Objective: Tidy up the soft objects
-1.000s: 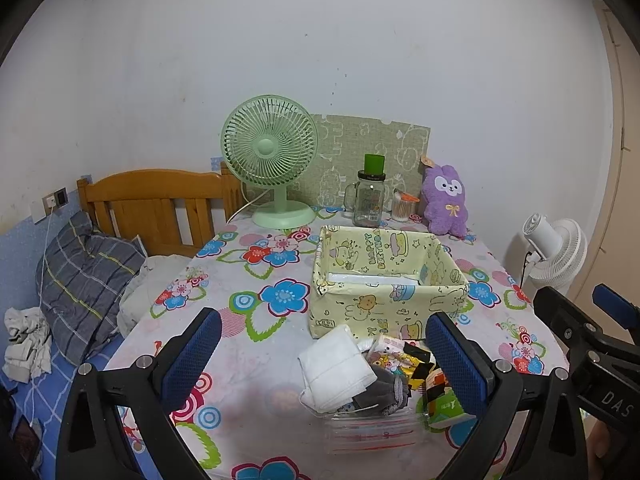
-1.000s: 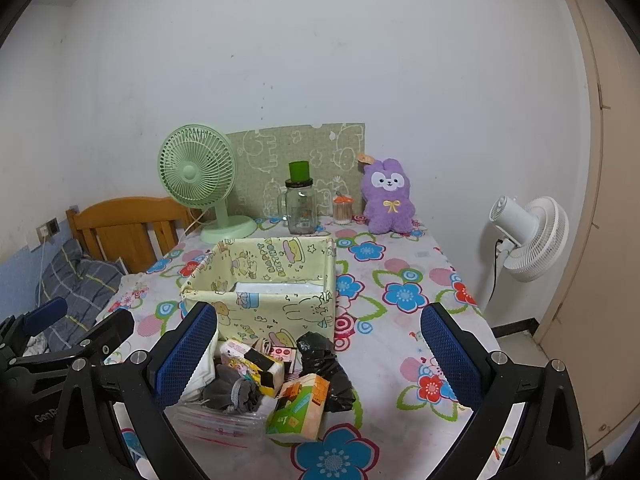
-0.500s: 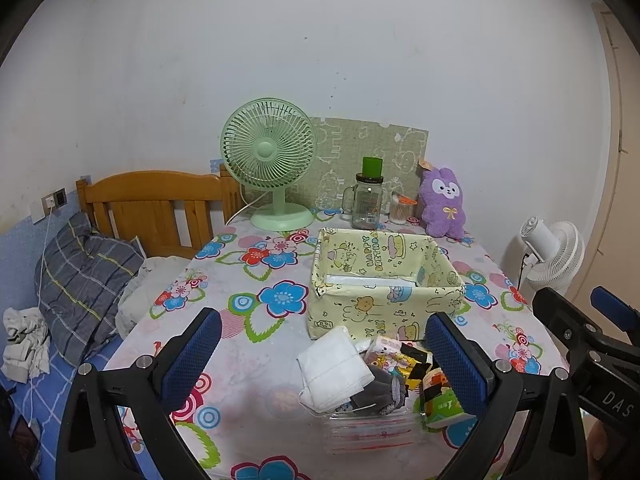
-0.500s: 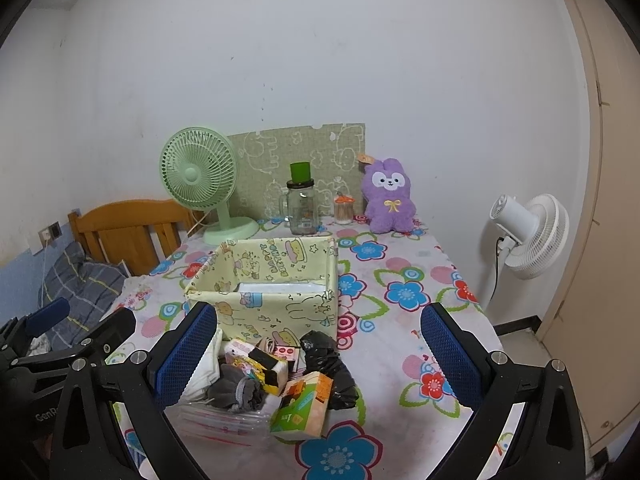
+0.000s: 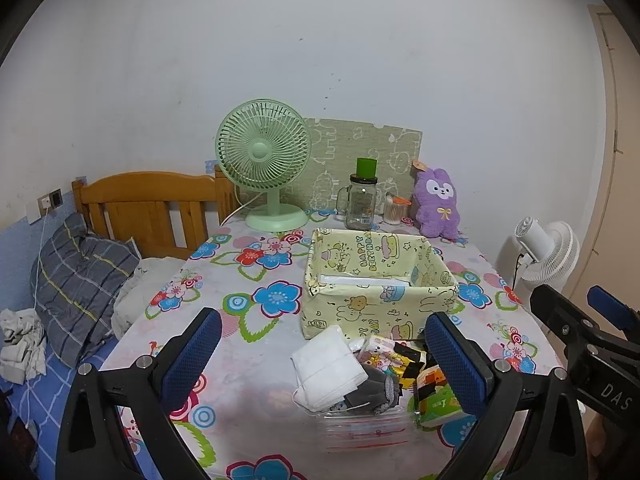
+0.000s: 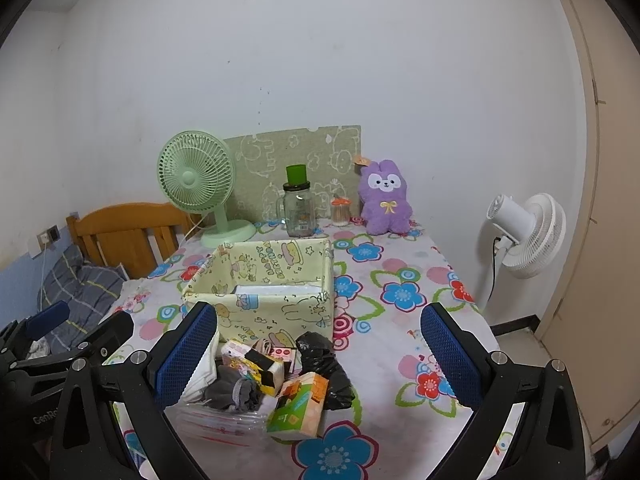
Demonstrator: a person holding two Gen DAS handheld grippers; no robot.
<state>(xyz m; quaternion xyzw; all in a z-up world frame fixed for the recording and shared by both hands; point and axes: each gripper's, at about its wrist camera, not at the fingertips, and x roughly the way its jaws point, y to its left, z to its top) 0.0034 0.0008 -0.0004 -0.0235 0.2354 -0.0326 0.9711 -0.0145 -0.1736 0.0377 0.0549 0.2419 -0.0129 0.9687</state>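
A pale yellow fabric basket stands mid-table with a white packet inside. In front of it lies a pile of soft things: a white face mask, a grey sock, tissue packs, a black plastic bag and a clear zip bag. My left gripper is open and empty, held above the pile. My right gripper is open and empty, also above the pile.
At the table's far edge stand a green desk fan, a glass jar with a green lid, a small pot and a purple plush rabbit. A bed with a wooden headboard is left; a white floor fan is right.
Both grippers have drawn back slightly from the table, so the basket and pile look a little farther. Both stay open. Nothing on the table has moved.
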